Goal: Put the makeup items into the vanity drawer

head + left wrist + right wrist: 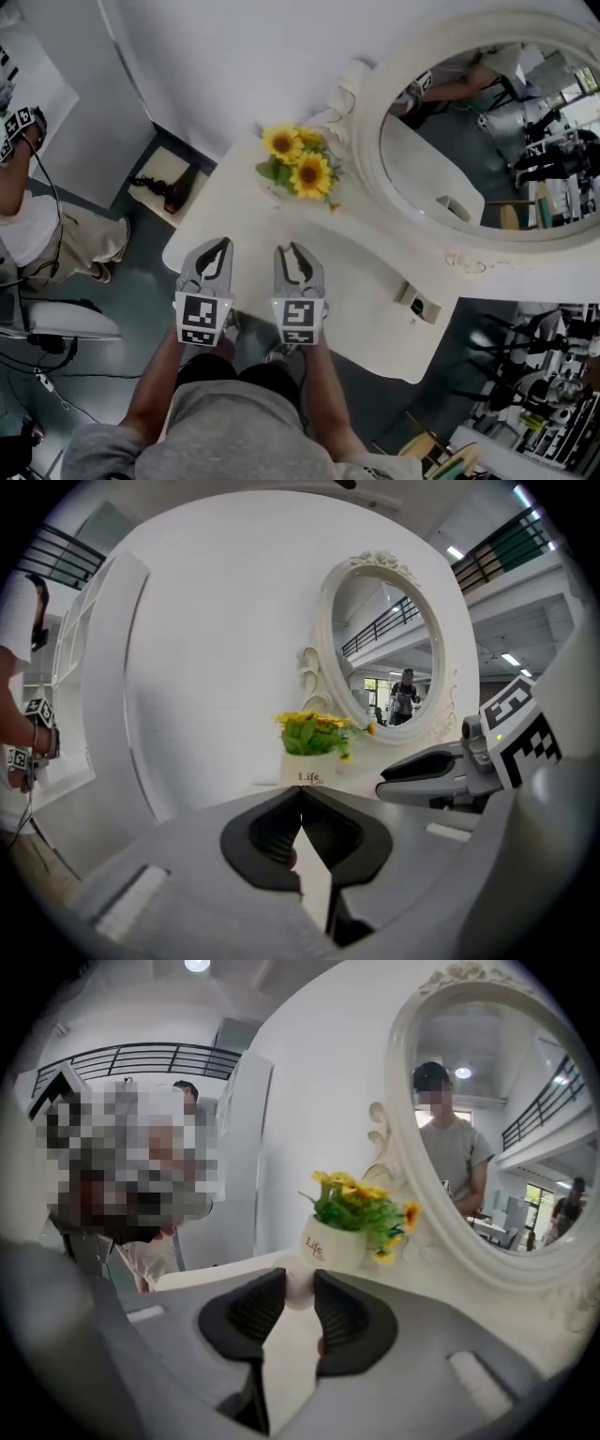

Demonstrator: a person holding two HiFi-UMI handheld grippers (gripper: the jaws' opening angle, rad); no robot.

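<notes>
**Operator:** Where is the makeup item now?

**Observer:** Your right gripper (pixel 298 258) pinches a small pale round item (pixel 299 1288) at its jaw tips, above the front edge of the table (pixel 375 281). I cannot tell what kind of item it is.

**Operator:** And the other tool?

**Observer:** Your left gripper (pixel 214 258) is closed, with nothing between the jaws.

**Operator:** How far along is the task?

**Observer:** The item is not yet put away, and no view shows the drawer. A small box (pixel 418 306) lies at the right side of the table. Perhaps it must go in too.

**Operator:** Is there any writing?

**Observer:** Only "Life" on the pot (pixel 330 1244).
</notes>
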